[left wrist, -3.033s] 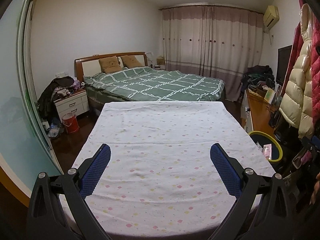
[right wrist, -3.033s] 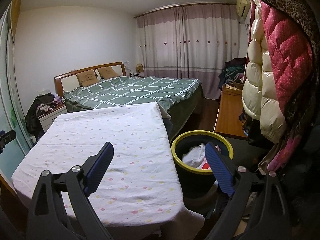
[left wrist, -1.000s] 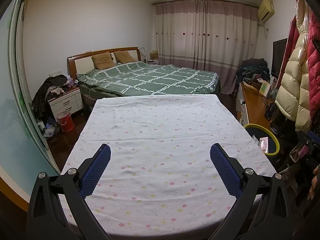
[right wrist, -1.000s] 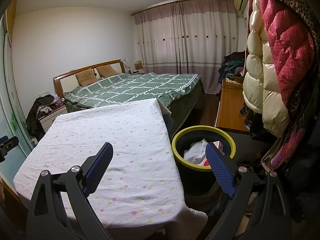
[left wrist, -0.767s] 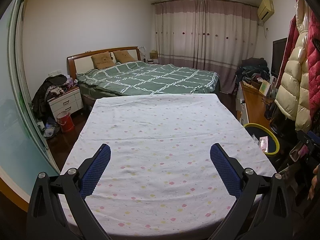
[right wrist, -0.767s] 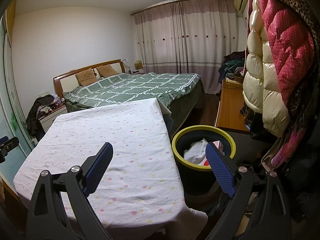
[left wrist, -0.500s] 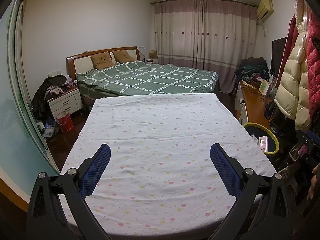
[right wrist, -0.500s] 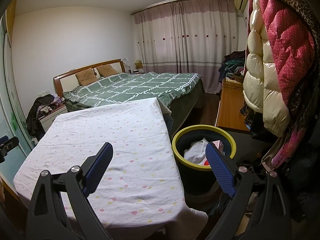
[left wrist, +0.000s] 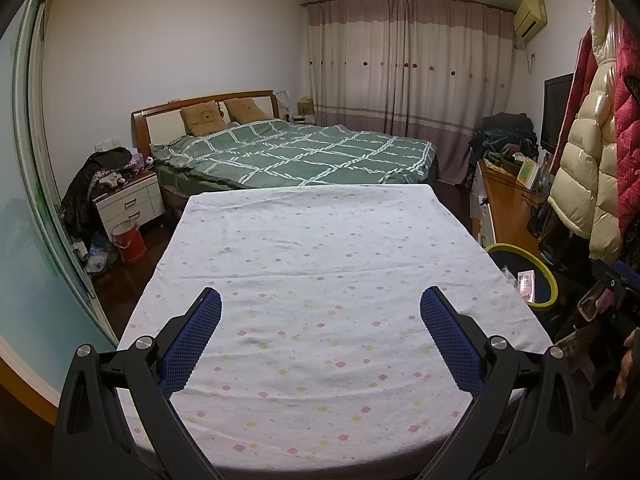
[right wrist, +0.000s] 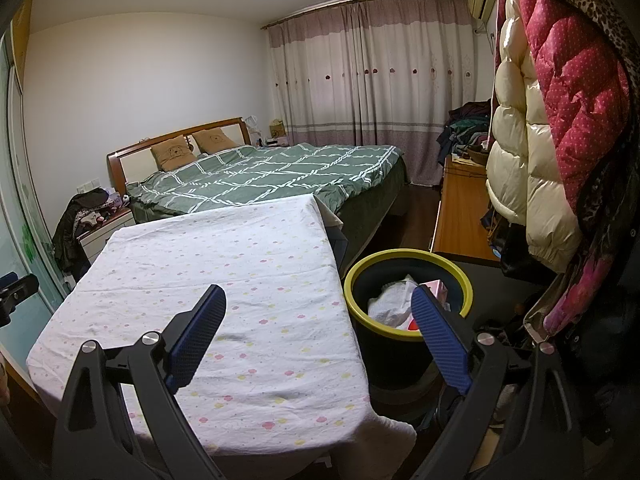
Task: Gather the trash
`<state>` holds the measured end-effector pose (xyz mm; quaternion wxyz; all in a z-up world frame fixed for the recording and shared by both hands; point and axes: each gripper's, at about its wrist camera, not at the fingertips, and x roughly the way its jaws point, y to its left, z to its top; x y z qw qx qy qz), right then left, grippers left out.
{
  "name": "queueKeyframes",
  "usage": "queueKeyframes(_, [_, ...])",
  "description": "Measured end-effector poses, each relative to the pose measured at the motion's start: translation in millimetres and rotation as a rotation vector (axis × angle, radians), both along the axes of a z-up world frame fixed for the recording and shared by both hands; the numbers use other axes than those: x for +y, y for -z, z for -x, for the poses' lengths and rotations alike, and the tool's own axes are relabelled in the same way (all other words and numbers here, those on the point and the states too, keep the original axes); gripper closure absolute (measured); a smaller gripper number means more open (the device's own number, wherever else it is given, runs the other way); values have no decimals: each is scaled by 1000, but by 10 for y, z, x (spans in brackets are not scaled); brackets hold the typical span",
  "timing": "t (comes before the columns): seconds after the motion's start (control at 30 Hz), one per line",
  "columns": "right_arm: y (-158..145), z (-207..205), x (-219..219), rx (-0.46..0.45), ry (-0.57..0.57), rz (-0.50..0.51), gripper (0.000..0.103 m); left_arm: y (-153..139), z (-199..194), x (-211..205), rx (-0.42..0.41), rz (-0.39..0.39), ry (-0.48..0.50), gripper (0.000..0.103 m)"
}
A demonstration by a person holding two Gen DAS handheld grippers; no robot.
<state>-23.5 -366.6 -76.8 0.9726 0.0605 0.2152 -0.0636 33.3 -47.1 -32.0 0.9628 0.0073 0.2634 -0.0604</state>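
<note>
Your left claw (left wrist: 320, 332) hangs spread and empty above the cloth-covered table (left wrist: 320, 248); nothing lies ahead of it to lift. Your right claw (right wrist: 318, 328) also gapes empty at the table's right edge. The bin (right wrist: 404, 264), just right of it, holds the trash (right wrist: 390, 304); collection looks finished.

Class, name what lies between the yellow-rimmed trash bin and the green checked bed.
In the right wrist view, only dark bare floor lies between the trash bin and the green checked bed.
</note>
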Motion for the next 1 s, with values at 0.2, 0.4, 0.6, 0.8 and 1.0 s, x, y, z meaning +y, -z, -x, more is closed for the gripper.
queueKeyframes(0.2, [6,2,-1,1,1,-1,14,43,7,-19,5,-5,0,5])
queueKeyframes(0.4, [20,-3,7,3,0,0,14,52,-8,-23,7,-4,-2,5])
queueKeyframes(0.6, [55,-23,30,12,0,-1,14,98,-63,-9,29,0,-9,5])
queueKeyframes(0.8, [93,-115,36,28,-9,-10,14,133,-140,16,39,7,4,5])
queueKeyframes(1.0, [106,-526,66,60,-75,-52,10,231,-661,137,102,14,-2,5])
